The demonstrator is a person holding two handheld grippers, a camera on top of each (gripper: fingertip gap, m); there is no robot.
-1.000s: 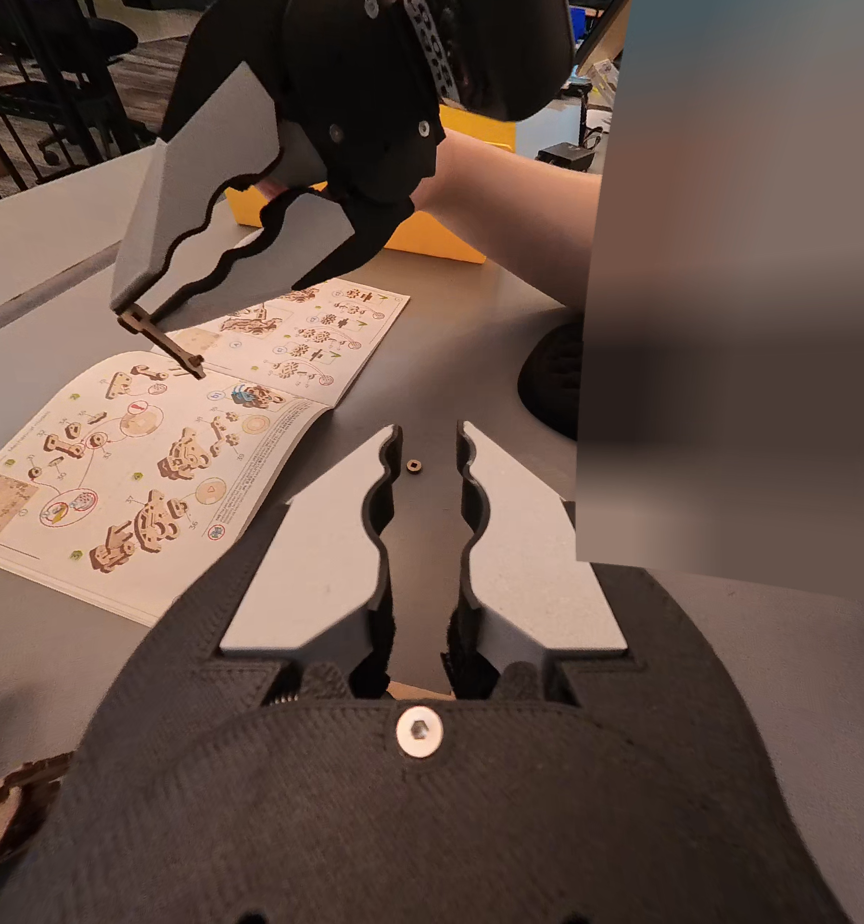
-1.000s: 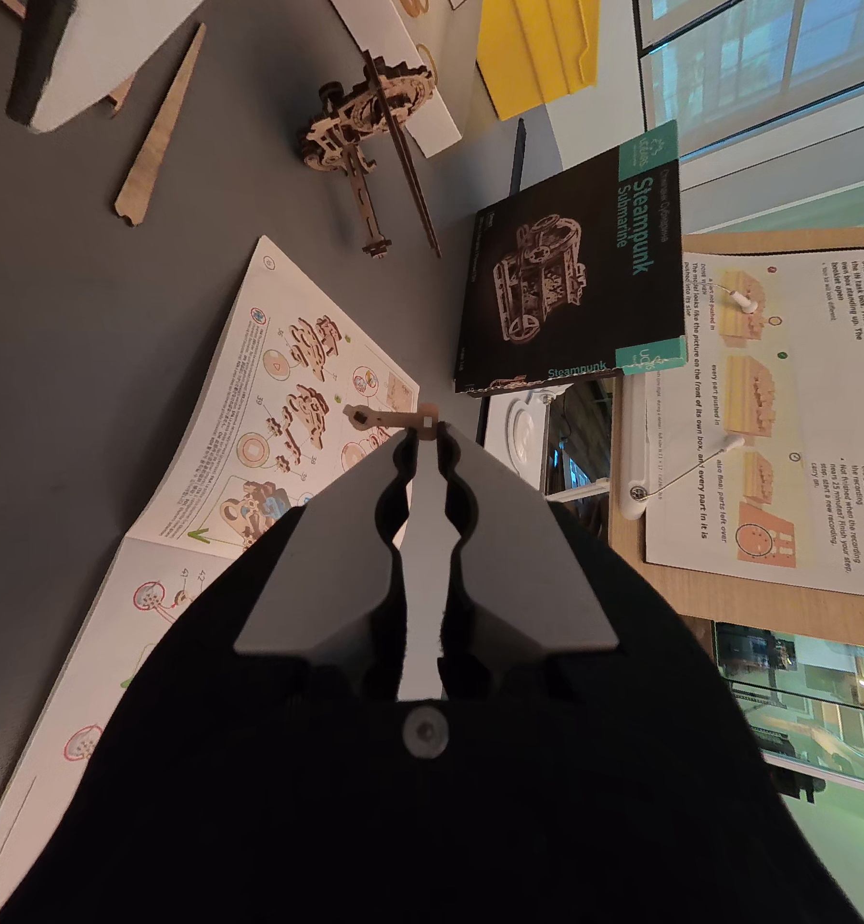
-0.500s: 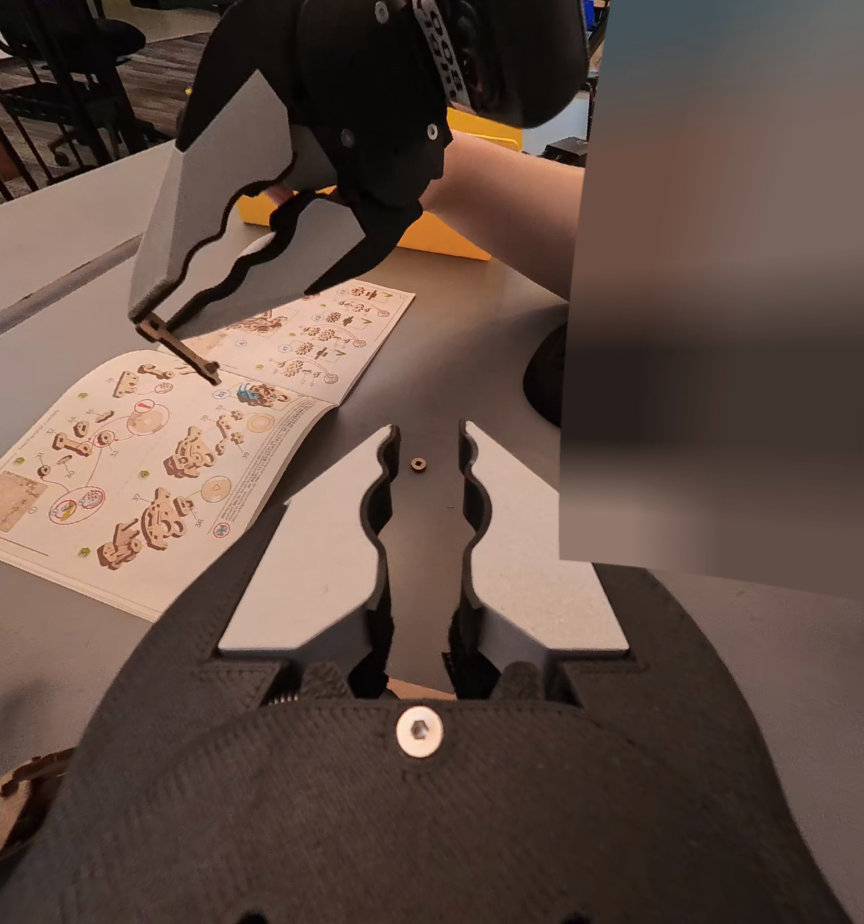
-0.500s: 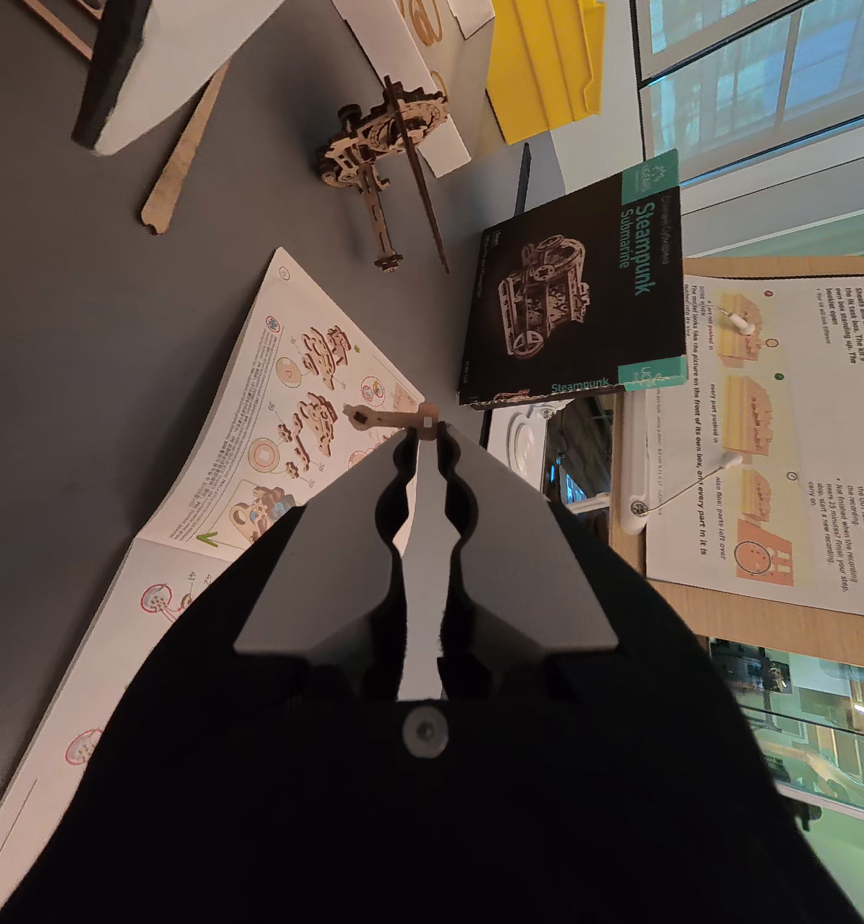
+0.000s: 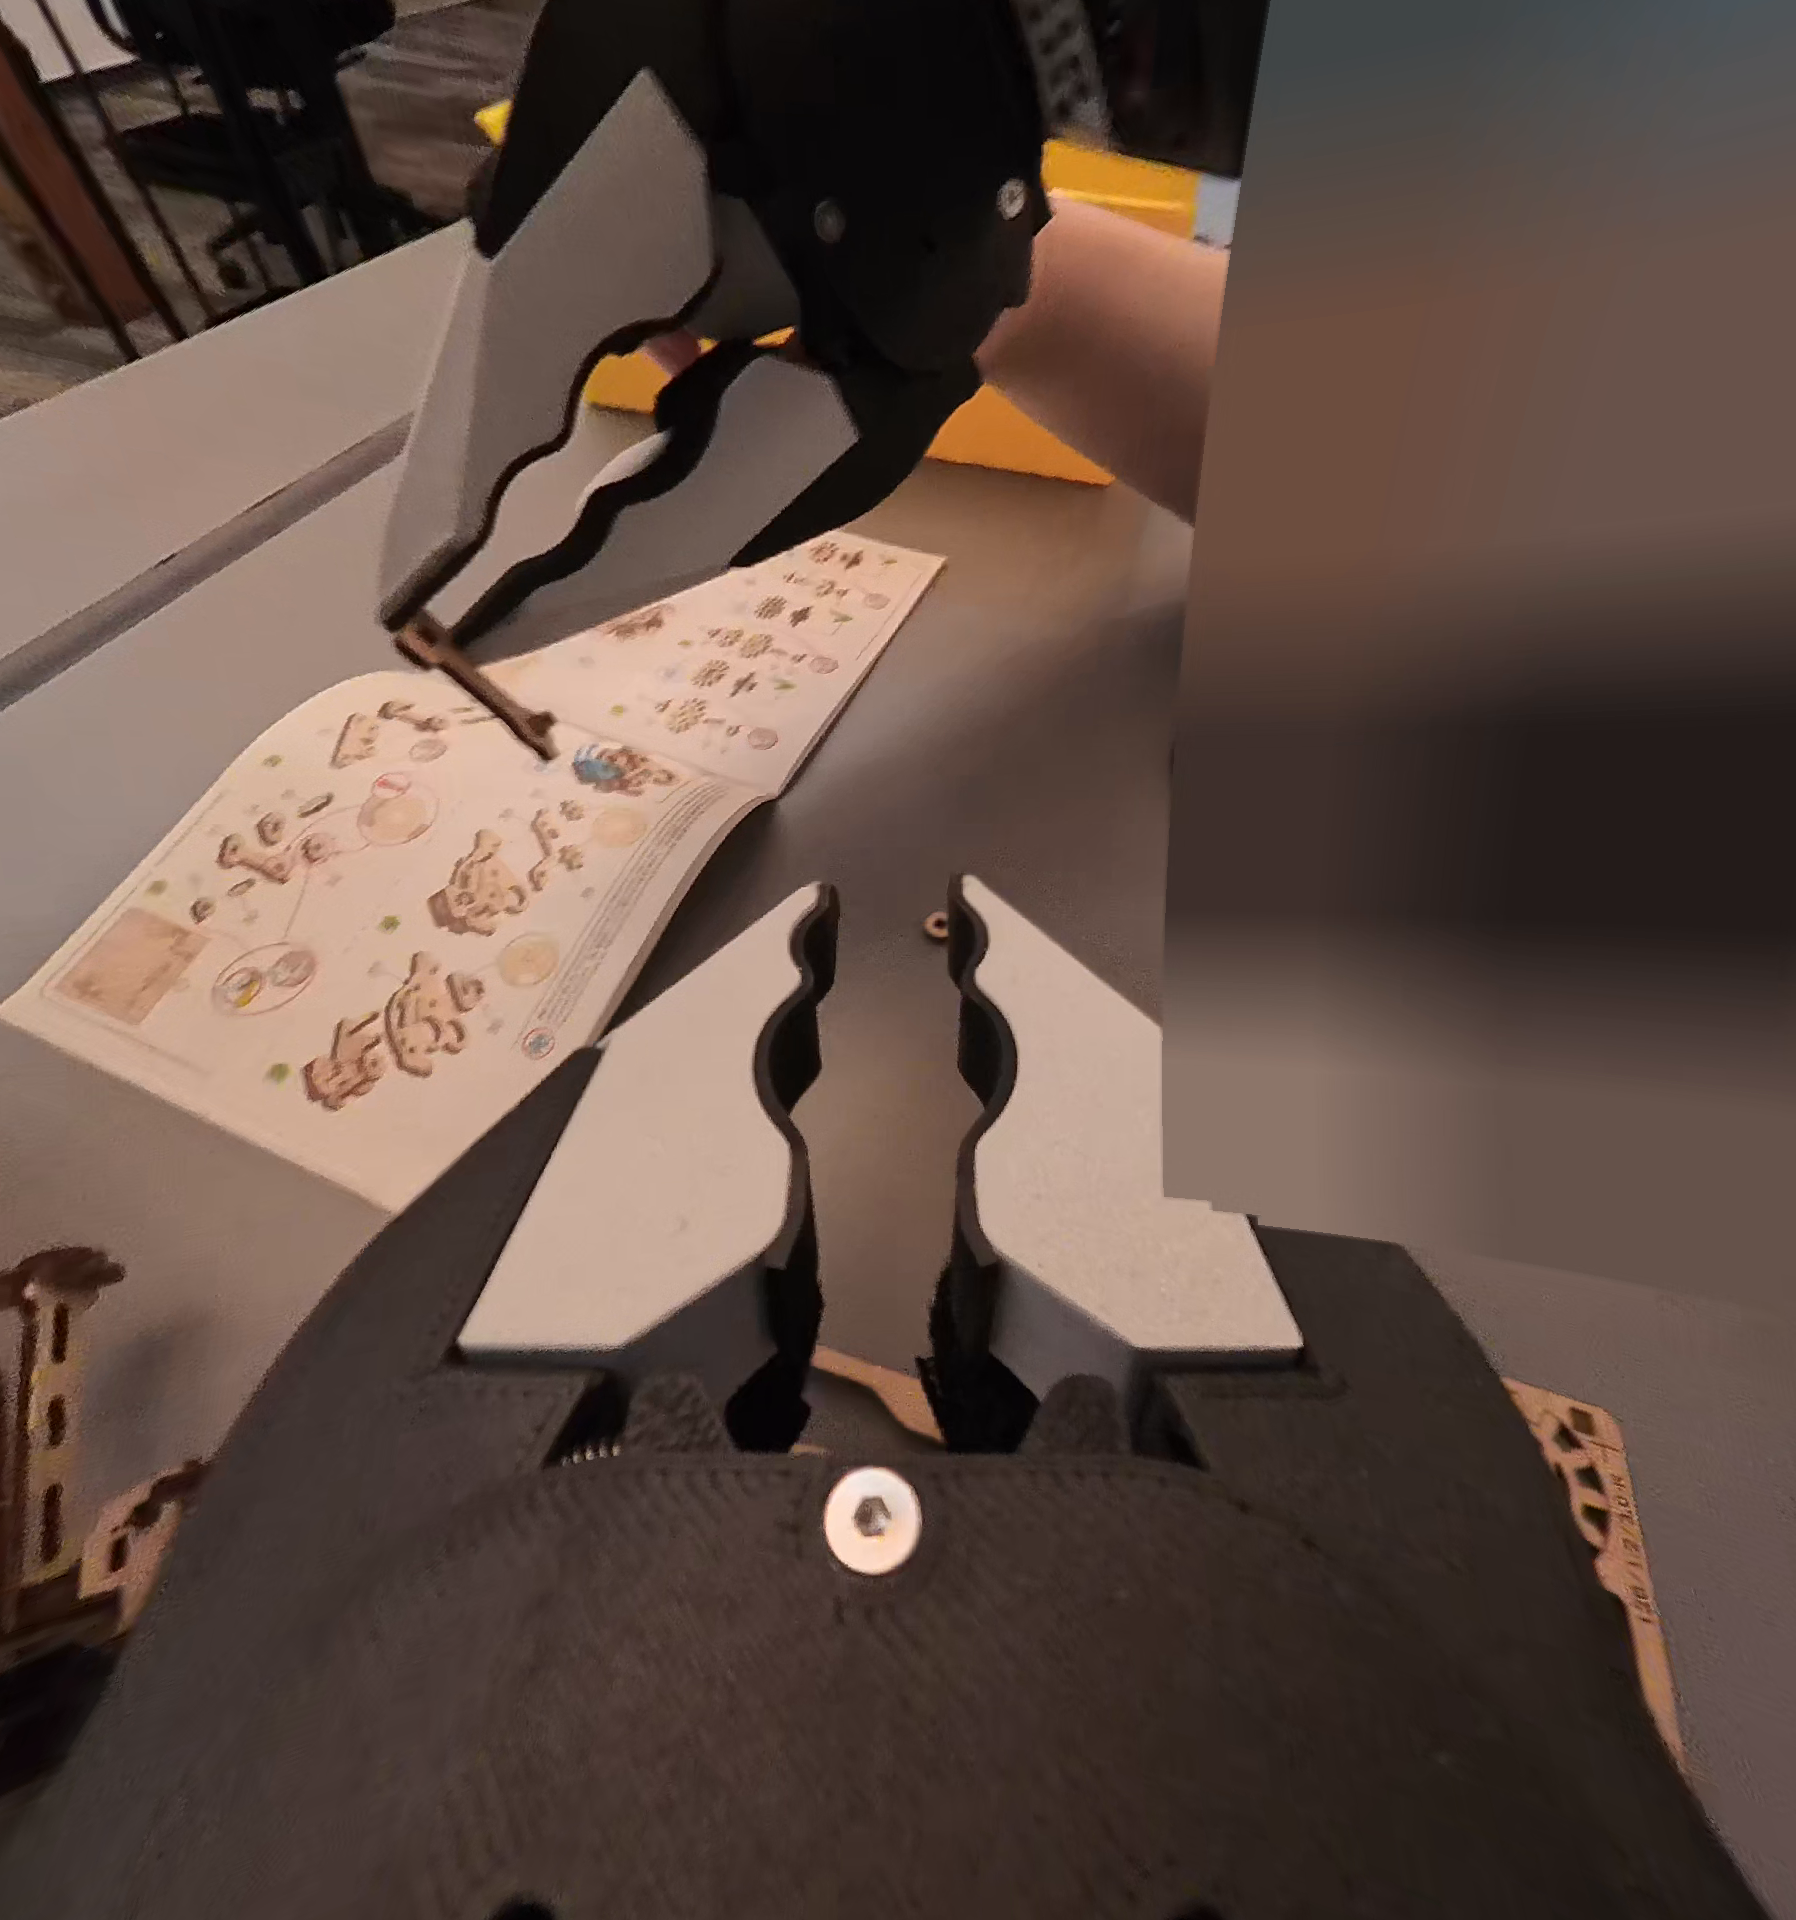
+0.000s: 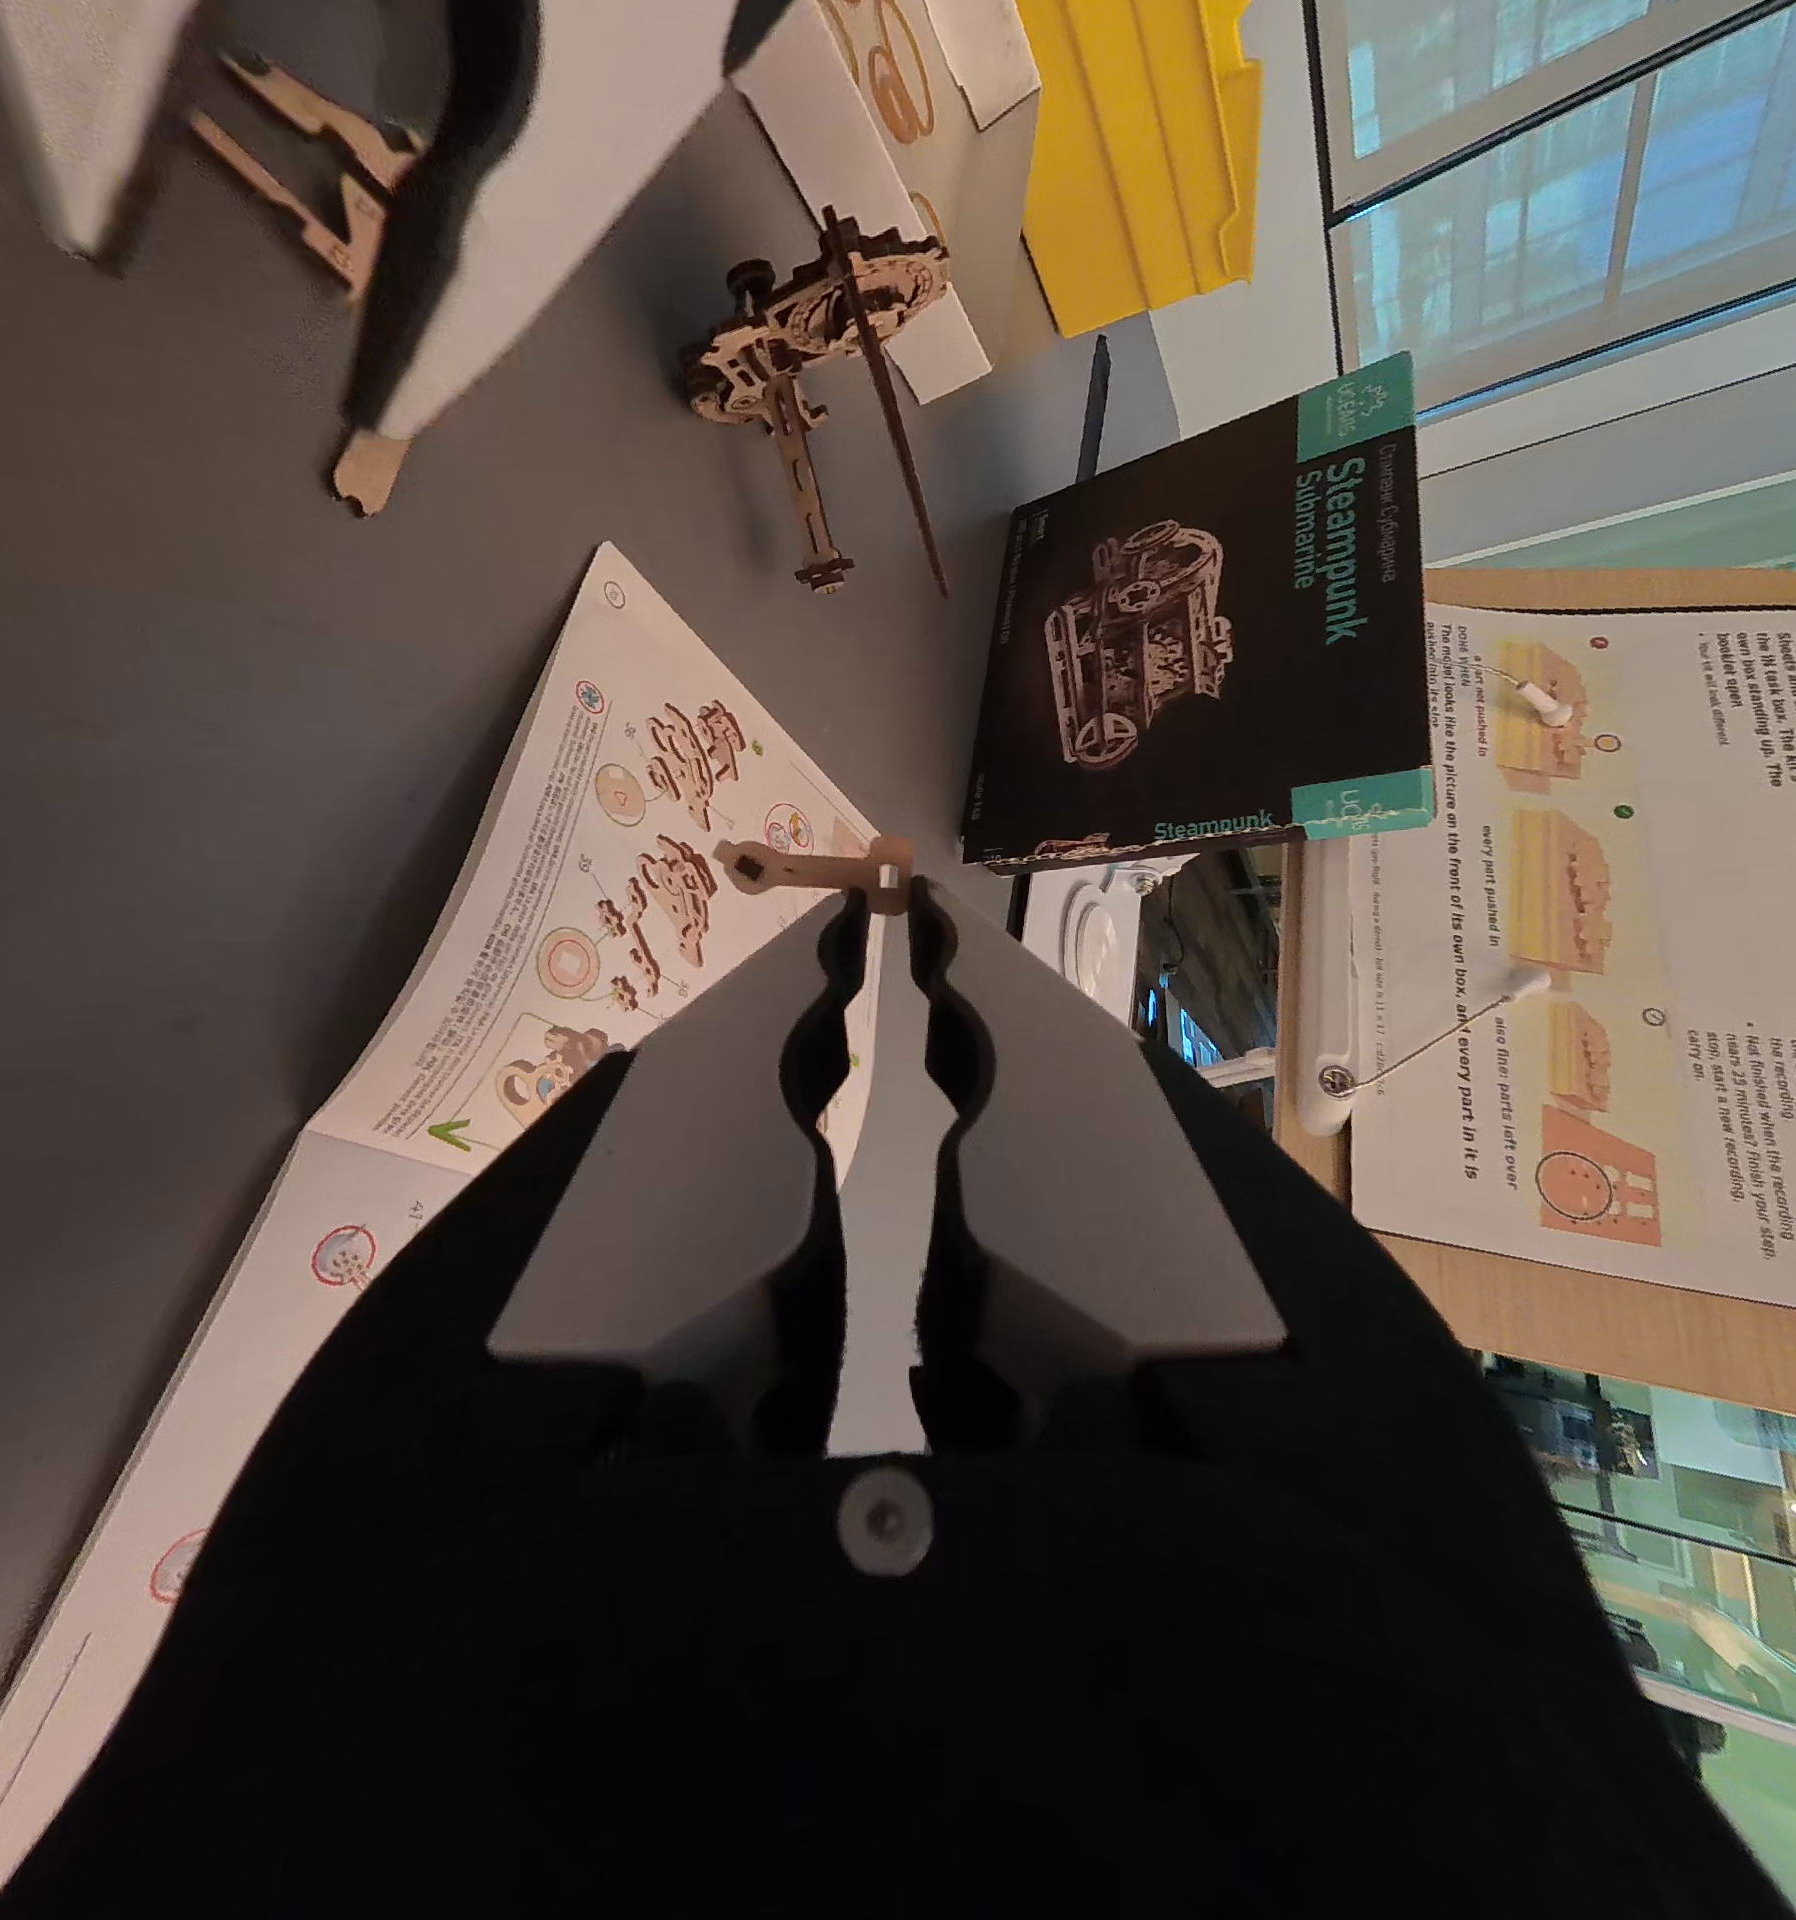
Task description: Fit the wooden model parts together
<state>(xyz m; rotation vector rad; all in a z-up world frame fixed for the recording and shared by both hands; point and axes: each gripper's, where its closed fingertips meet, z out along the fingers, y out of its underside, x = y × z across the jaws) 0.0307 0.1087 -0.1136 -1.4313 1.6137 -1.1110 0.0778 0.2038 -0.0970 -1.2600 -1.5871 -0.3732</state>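
Note:
My right gripper (image 6: 889,902) is shut on one end of a small flat wooden lever part (image 6: 800,871), which sticks out sideways above the open instruction booklet (image 6: 603,873). The left wrist view shows that gripper (image 5: 408,621) holding the part (image 5: 478,694) over the booklet (image 5: 385,894). My left gripper (image 5: 890,900) is open and empty, low over the grey table. A tiny wooden ring (image 5: 938,927) lies on the table just beyond its right fingertip. The part-built wooden model (image 6: 821,312) stands on the table beyond the booklet; it also shows at the left edge of the left wrist view (image 5: 11,1455).
A black kit box (image 6: 1206,665) stands behind the booklet, beside a cardboard board with a printed sheet (image 6: 1621,935). A yellow bin (image 6: 1133,156) sits at the back. A laser-cut wooden sheet (image 5: 1590,1507) lies under my left gripper. A person's forearm (image 5: 1112,332) is behind the right gripper. Some 11 centimetres of space lies between my two pairs of fingers. The part-built wooden model (image 6: 821,312) is about equally far from each gripper, around 15 centimetres.
The left wrist view has shifted, so the wooden model now shows at its left and the ring sits by the right fingertip. The right gripper, still holding the part, has moved nearer the model.

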